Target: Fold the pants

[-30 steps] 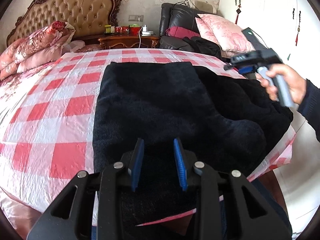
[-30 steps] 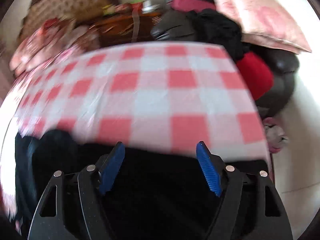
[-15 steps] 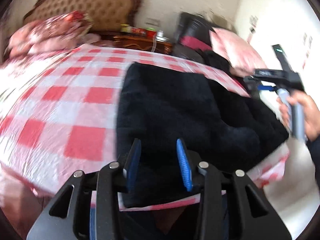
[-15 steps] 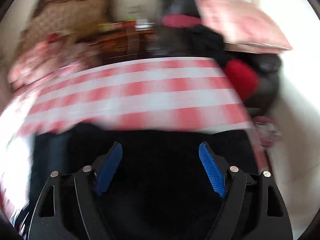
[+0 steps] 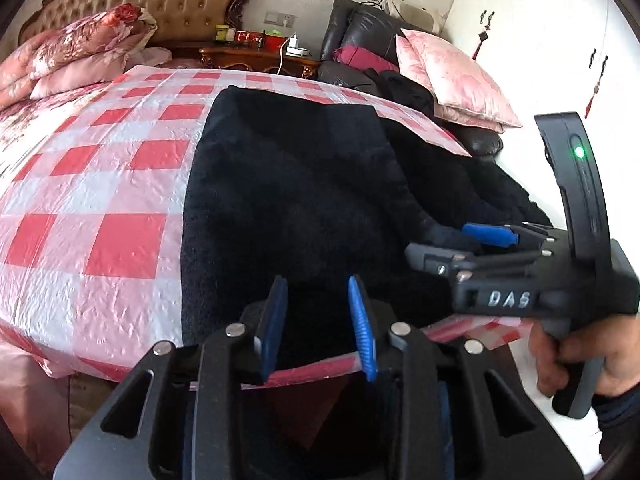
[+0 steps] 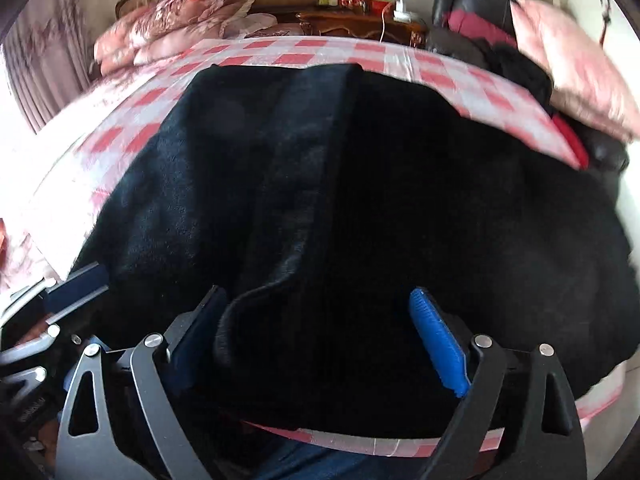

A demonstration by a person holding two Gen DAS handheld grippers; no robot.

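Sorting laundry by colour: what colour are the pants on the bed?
Black pants, seen best in the left wrist view.

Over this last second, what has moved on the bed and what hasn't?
The right gripper swung in from the far side of the bed to the near edge of the black pants, its jaws opening wider over a fold, gripping nothing. The left gripper hardly moved, jaws partly open. The pants and checked cover stayed put.

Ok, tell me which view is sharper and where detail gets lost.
Left wrist view: sharp; the checked bedspread reads crisply, though fisheye curves the bed edge. Right wrist view: motion-smeared at the pink pillow and washed out by bright light at its left edge. In both, the black pants swallow fold detail.
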